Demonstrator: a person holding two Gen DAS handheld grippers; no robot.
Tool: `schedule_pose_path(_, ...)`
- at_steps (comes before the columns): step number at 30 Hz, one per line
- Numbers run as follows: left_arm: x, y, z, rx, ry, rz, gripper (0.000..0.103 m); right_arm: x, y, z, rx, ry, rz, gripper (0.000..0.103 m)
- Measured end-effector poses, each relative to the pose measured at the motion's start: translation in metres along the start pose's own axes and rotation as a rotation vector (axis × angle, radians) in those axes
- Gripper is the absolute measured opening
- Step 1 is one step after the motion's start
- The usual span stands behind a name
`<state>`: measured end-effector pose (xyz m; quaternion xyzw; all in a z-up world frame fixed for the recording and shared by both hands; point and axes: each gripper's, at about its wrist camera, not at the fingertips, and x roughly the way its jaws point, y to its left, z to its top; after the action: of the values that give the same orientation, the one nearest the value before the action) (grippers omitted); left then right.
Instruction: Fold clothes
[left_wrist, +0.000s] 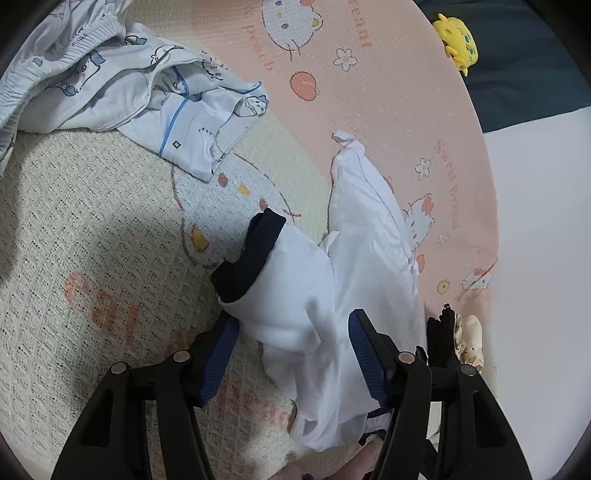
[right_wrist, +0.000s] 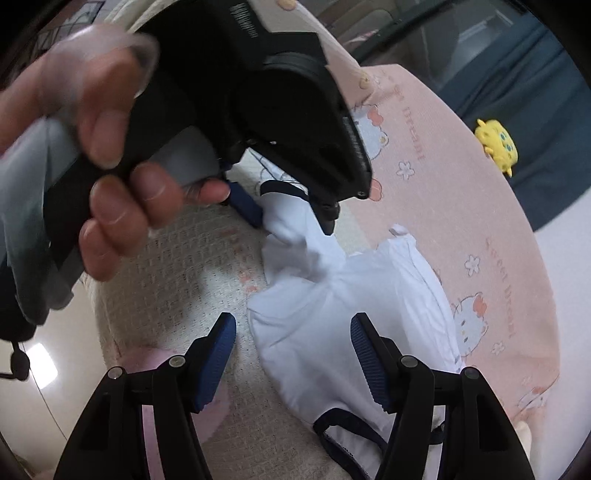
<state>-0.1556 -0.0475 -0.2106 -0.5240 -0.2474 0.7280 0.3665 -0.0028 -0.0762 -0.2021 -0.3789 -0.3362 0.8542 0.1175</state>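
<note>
A: Blue-padded left gripper (left_wrist: 293, 354) — jaws spread, straddling the rumpled white cotton shirt with navy trim (left_wrist: 332, 288) on the cream-and-pink waffle blanket (left_wrist: 92, 221), no pinch.

B: Right gripper (right_wrist: 293, 354)?

A: Spread too, over the shirt's near hem. Shirt's long axis runs away from both; left looks nearer the navy cuff.

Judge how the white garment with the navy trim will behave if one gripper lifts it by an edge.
The white garment lies crumpled in soft folds, so it will probably drape and sag. It looks thin, likely light. Its navy cuff may dangle.
</note>
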Motion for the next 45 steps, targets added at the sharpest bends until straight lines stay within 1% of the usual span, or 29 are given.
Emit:
schedule_pose_path(2,-0.001,0.0,0.001,0.002,0.006,-0.003,0.059,0.007,0.004,-0.001,-0.015,0.026,-0.036,0.064)
schedule_pose_path(5,-0.001,0.001,0.0,0.0,0.013,-0.004,0.059,0.023,0.005,0.0,-0.002,0.078,-0.038,0.063)
schedule_pose_path(6,-0.002,0.0,0.0,0.0,0.015,-0.003,0.059,0.026,0.006,0.0,-0.001,0.083,-0.047,0.063)
schedule_pose_path(8,-0.001,0.0,0.0,0.005,0.015,-0.001,0.059,0.029,0.008,0.001,-0.013,0.069,-0.067,0.063)
schedule_pose_path(12,0.003,-0.004,0.004,0.01,0.01,0.016,0.058,0.033,0.018,0.005,-0.081,0.041,-0.147,0.063)
schedule_pose_path(13,0.004,-0.004,0.005,0.012,0.008,0.022,0.056,0.035,0.018,0.006,-0.086,0.047,-0.154,0.063)
schedule_pose_path(14,0.005,-0.004,0.006,0.012,0.005,0.032,0.052,0.036,0.017,0.006,-0.083,0.051,-0.15,0.063)
schedule_pose_path(15,0.006,-0.004,0.006,0.011,0.003,0.042,0.046,0.036,0.017,0.005,-0.083,0.058,-0.146,0.06)
schedule_pose_path(16,0.007,-0.004,0.007,0.014,0.002,0.051,0.043,0.037,0.017,0.004,-0.085,0.068,-0.143,0.054)
schedule_pose_path(17,0.008,-0.003,0.007,0.023,0.003,0.061,0.035,0.036,0.017,0.001,-0.085,0.078,-0.125,0.04)
schedule_pose_path(18,0.007,0.0,0.007,0.027,0.002,0.074,0.025,0.037,0.017,-0.001,-0.082,0.081,-0.102,0.032)
schedule_pose_path(19,0.007,0.003,0.007,0.02,0.001,0.076,0.021,0.037,0.016,-0.002,-0.078,0.081,-0.089,0.03)
schedule_pose_path(21,0.005,0.012,0.007,-0.007,-0.003,0.074,0.008,0.036,0.017,-0.006,-0.074,0.087,-0.069,0.019)
schedule_pose_path(23,0.003,0.022,0.006,-0.056,-0.012,0.05,0.004,0.036,0.018,-0.009,-0.069,0.091,-0.058,0.015)
schedule_pose_path(24,0.001,0.024,0.006,-0.067,-0.02,0.042,0.003,0.035,0.017,-0.01,-0.064,0.095,-0.05,0.012)
schedule_pose_path(25,0.0,0.024,0.006,-0.06,-0.029,0.05,0.003,0.035,0.017,-0.011,-0.058,0.102,-0.038,0.011)
schedule_pose_path(27,-0.003,0.017,0.008,0.002,-0.047,0.102,0.003,0.035,0.013,-0.013,-0.036,0.116,-0.017,0.01)
schedule_pose_path(29,-0.004,0.013,0.011,0.047,-0.047,0.137,0.003,0.037,0.009,-0.013,-0.03,0.13,-0.001,0.01)
schedule_pose_path(31,-0.004,0.014,0.013,0.062,-0.034,0.145,0.003,0.037,0.007,-0.014,-0.023,0.137,0.017,0.01)
schedule_pose_path(35,-0.006,0.019,0.014,0.054,-0.026,0.127,0.003,0.04,-0.002,-0.01,-0.008,0.151,0.052,0.012)
schedule_pose_path(37,-0.007,0.022,0.014,0.036,-0.022,0.108,0.003,0.041,-0.007,-0.006,0.017,0.157,0.088,0.018)
schedule_pose_path(39,-0.007,0.026,0.014,0.011,0.002,0.078,0.004,0.037,-0.007,-0.003,0.027,0.151,0.098,0.033)
schedule_pose_path(41,-0.006,0.027,0.015,-0.006,0.045,0.059,0.004,0.034,-0.004,0.0,0.023,0.142,0.095,0.04)
schedule_pose_path(43,-0.007,0.027,0.016,-0.016,0.068,0.055,0.007,0.034,-0.002,0.003,-0.004,0.13,0.078,0.041)
schedule_pose_path(44,-0.008,0.026,0.017,-0.014,0.074,0.057,0.011,0.034,0.0,0.005,-0.017,0.124,0.07,0.041)
schedule_pose_path(45,-0.009,0.025,0.018,-0.007,0.079,0.053,0.016,0.035,0.001,0.006,-0.027,0.121,0.063,0.041)
